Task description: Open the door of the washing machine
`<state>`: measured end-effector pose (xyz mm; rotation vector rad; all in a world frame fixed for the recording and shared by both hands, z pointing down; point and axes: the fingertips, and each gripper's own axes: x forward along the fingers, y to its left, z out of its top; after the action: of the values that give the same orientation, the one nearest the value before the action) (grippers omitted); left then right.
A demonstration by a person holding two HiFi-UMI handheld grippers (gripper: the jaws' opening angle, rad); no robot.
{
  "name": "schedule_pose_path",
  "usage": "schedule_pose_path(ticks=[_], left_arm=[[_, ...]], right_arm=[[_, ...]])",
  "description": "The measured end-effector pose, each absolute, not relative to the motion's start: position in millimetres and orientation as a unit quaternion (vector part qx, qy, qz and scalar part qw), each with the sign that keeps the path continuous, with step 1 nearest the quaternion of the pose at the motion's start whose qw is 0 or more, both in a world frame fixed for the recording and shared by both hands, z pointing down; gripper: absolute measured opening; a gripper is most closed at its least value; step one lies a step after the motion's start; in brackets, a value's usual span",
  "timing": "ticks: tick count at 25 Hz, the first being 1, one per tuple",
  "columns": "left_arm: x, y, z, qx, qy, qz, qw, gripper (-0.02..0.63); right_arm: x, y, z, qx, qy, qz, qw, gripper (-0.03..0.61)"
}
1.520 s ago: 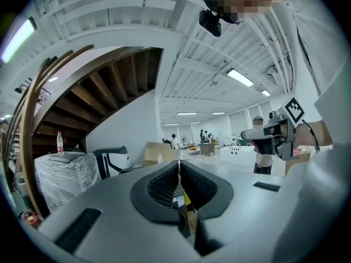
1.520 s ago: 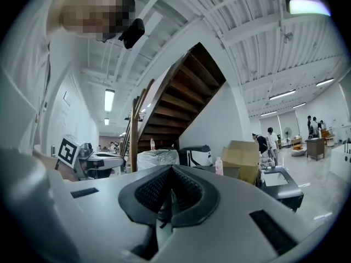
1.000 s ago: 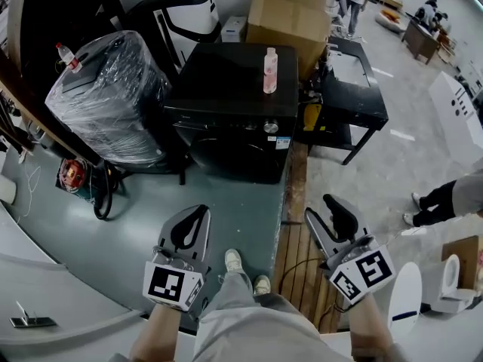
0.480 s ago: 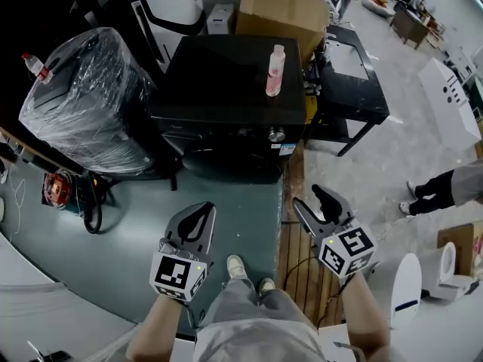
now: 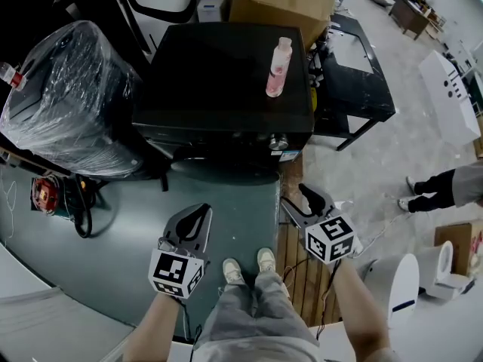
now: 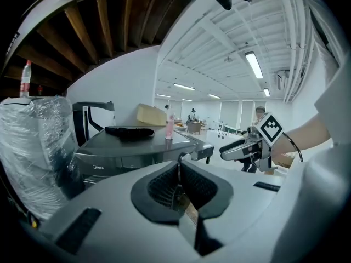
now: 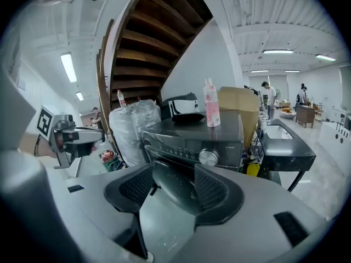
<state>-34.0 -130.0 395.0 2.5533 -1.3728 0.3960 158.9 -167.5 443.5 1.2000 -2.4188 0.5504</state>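
Directly ahead stands the black front-loading washing machine (image 5: 226, 74), its round dark door (image 5: 223, 170) closed; likely rigid and latched, best taken at the rim. Left gripper (image 5: 201, 214) pinched together, empty; right gripper (image 5: 306, 196) opening, nothing between its jaws.

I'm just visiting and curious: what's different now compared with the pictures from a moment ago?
The person stepped closer to the washing machine, bringing both grippers nearer its front. On the right gripper the jaws are opening, with nothing between them. Nothing was taken hold of. Unchanged: left gripper shut, door closed, pink bottle on top.
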Motion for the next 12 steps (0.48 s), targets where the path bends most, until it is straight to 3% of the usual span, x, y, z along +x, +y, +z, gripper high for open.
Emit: schedule_pose_path(ticks=[12], left_arm=[[-10, -193, 522, 0.842, -0.482, 0.175, 0.170, 0.029]], right_arm=[[166, -250, 591, 0.373, -0.860, 0.240, 0.254, 0.252]])
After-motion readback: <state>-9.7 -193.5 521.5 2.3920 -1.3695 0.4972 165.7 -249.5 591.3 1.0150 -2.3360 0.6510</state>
